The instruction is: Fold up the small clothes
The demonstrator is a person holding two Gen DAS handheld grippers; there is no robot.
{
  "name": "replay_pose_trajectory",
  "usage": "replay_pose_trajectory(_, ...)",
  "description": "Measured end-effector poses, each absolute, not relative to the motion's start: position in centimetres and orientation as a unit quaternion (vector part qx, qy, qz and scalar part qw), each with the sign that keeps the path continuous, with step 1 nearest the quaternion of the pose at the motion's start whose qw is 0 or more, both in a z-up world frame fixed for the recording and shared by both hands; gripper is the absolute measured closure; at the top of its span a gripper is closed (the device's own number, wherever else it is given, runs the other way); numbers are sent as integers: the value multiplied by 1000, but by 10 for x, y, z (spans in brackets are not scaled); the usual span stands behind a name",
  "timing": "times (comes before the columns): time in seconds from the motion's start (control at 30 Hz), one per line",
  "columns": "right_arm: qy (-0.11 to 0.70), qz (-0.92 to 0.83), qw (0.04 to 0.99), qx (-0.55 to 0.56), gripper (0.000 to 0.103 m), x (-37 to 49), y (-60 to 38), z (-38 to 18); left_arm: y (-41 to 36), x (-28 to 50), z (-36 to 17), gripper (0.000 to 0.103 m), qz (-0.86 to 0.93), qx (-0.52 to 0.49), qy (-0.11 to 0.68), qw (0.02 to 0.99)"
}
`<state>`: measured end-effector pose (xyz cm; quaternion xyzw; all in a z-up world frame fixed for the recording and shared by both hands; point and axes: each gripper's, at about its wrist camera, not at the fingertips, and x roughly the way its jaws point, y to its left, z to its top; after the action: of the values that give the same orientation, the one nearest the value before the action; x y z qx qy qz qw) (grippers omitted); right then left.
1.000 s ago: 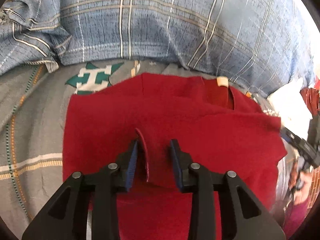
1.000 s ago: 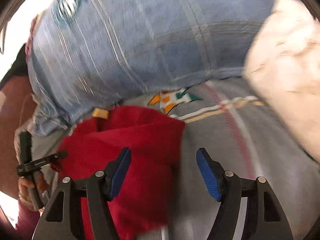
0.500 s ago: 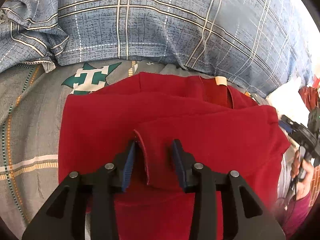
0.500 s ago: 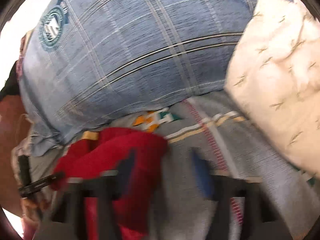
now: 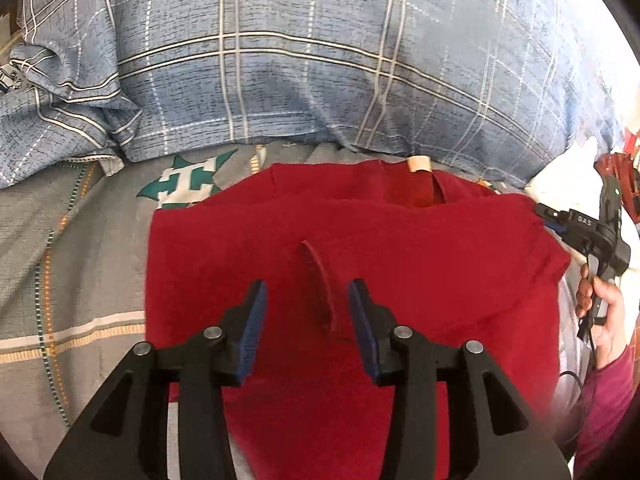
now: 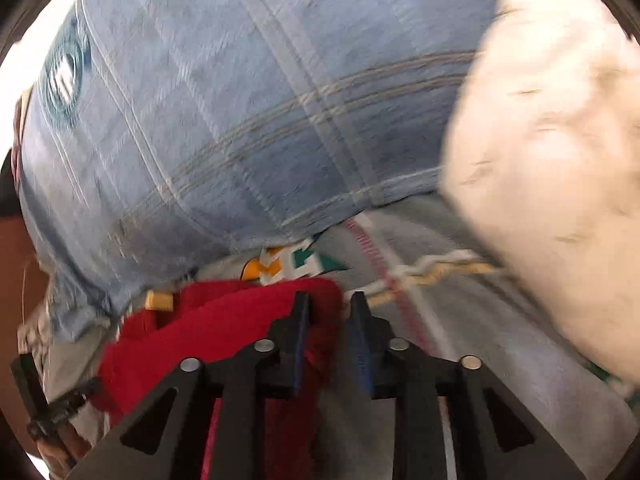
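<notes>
Showing, nearest in the left wrist view, the left gripper [image 5: 306, 312] with jaws opening, a raised ridge of the red garment [image 5: 360, 248] standing between the blue pads [image 5: 252, 324] but not pressed by either. Lying mostly flat on the grey patterned bedsheet [image 5: 72, 280], the garment spreading toward the sheet's far edge, its collar with a tan label [image 5: 418, 164] pointing away. Showing, in the blurred right wrist view, the right gripper [image 6: 326, 344] closing over the garment's right edge [image 6: 320, 312], red cloth sitting between the narrowing jaws; not possible to tell whether the pads are pressing yet. Judging the step as taking hold of the side edge to carry it across: closing fully on the hem before lifting, taking both layers, keeping the left pads clear of the ridge so nothing drags. Appearing at the right edge of the left view, a hand [image 5: 604, 312] in a maroon sleeve holding the other gripper's handle. Lying beyond the garment, a bulky blue plaid quilt [image 5: 320, 60] crowding the far edge of the sheet, leaving only a thin strip of bare sheet there. Resting at the far right corner, a cream pillow [image 6: 560, 160], near but not touching the garment. Offering more open room along the sheet's left side and between garment and pillow.
</notes>
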<state>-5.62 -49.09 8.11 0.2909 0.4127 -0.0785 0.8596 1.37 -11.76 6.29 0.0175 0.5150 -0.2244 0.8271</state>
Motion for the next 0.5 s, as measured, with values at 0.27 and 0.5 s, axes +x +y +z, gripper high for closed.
replay_pose_trajectory(0.27,464,3,842,276,84,-99,-457,81,-139,16,42,59,-229,17,530,816)
replay_pose_trajectory(0.5,470,-32,853,224,82,-127,-461,89,-137,13,40,59,-222,19,533,816)
